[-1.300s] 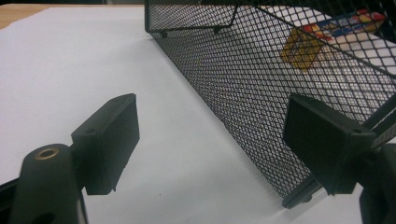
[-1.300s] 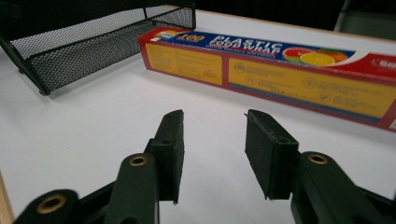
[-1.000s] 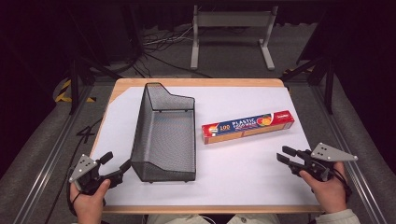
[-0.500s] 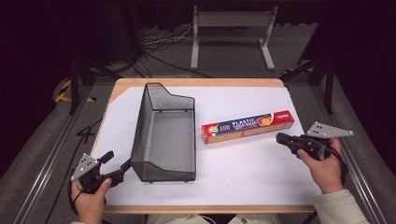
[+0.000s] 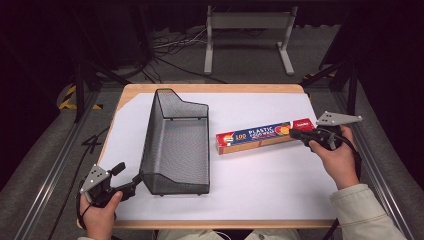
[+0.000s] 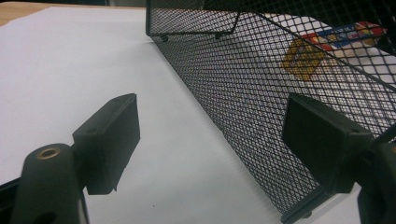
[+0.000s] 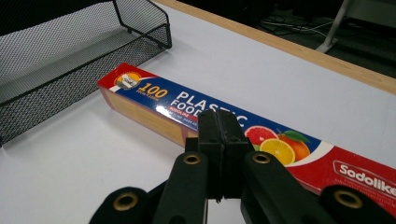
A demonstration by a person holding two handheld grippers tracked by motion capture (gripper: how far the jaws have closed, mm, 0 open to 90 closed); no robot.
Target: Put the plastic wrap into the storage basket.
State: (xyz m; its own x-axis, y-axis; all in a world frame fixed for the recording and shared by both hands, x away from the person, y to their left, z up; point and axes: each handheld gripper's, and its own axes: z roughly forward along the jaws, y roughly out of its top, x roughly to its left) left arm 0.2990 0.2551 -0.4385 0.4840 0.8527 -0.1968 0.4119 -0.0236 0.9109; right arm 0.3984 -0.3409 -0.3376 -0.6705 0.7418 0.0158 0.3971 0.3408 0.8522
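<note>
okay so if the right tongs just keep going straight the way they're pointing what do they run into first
Most likely the plastic wrap box. The right tongs, shut with nothing between them, point along its red end toward its blue end. Whether the tips pass just above the box top or strike it is hard to judge. Beyond it stands the mesh basket.

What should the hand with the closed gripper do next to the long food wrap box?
Probably nudge it sideways. The right hand-held gripper has its jaws shut with nothing between them, and it sits at the red end of the food wrap box, so it can't grab. The box lies flat on the white table beside the wire basket, so a gentle push toward the basket looks likeliest.
</note>
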